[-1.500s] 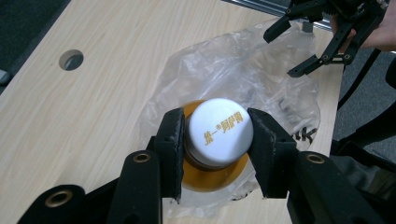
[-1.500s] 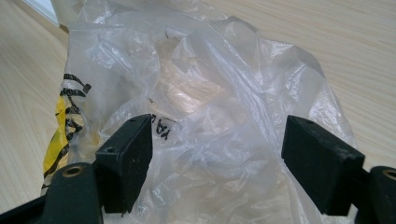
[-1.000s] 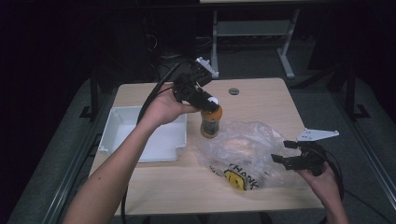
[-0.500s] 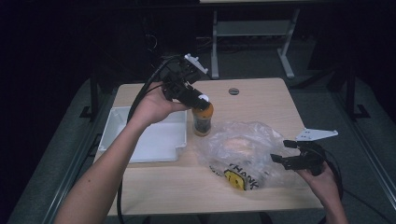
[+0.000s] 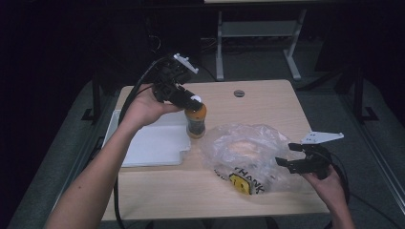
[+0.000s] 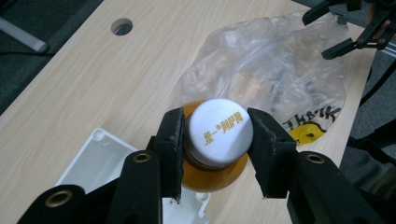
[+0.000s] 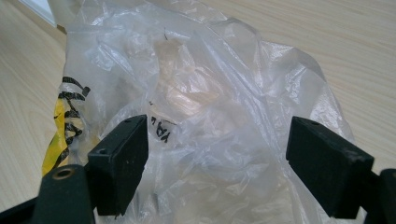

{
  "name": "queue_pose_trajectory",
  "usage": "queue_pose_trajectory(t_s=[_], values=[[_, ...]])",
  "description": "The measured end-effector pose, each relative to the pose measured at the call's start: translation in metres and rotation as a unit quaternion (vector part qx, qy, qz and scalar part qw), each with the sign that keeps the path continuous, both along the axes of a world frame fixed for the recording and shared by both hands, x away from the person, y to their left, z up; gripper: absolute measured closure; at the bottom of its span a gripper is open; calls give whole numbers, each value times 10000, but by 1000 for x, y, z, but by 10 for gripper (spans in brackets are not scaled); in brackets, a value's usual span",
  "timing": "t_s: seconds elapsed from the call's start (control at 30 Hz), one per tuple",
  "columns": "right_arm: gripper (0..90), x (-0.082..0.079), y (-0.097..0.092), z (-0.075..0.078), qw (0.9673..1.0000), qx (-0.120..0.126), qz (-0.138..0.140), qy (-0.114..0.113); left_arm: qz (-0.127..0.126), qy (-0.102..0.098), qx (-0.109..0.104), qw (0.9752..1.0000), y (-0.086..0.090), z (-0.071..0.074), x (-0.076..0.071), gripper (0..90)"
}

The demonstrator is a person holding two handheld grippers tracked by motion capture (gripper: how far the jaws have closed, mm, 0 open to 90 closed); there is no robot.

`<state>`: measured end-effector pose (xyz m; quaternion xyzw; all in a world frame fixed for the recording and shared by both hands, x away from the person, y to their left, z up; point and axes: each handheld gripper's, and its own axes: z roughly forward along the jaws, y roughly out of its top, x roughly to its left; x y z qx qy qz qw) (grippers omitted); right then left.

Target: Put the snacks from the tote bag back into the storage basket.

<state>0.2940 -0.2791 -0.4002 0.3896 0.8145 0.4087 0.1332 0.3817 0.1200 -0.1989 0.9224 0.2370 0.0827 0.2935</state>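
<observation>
An orange drink bottle (image 5: 196,123) with a white cap (image 6: 219,128) stands at the middle of the wooden table (image 5: 267,98). My left gripper (image 5: 193,101) is shut on its cap from above, one jaw on each side (image 6: 215,140). A crumpled clear plastic bag (image 5: 248,155) with a yellow and black print lies to the bottle's right. My right gripper (image 5: 285,162) stands open at the bag's right edge, its jaws wide apart with the bag's film (image 7: 210,116) between and beyond them.
A white flat tray (image 5: 148,143) lies on the table's left side, touching the bottle's base area. A round cable hole (image 5: 239,93) sits near the far edge. Dark floor and a metal stand frame (image 5: 258,33) lie beyond the table.
My left gripper and the bottle it holds have shifted left and slightly away, toward the tray. The right gripper has stayed at the bag's right edge.
</observation>
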Motion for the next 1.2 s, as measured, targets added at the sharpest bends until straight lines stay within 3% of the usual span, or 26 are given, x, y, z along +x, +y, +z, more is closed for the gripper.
queue_pose_trajectory(t_s=[0.53,1.2], values=[[206,0,1,1,10000,-16,-14,4,262,15,-16,9997,28,-2,-3,587],[207,0,2,2,10000,-9,-26,-19,486,133,5,9987,56,-23,-5,587]])
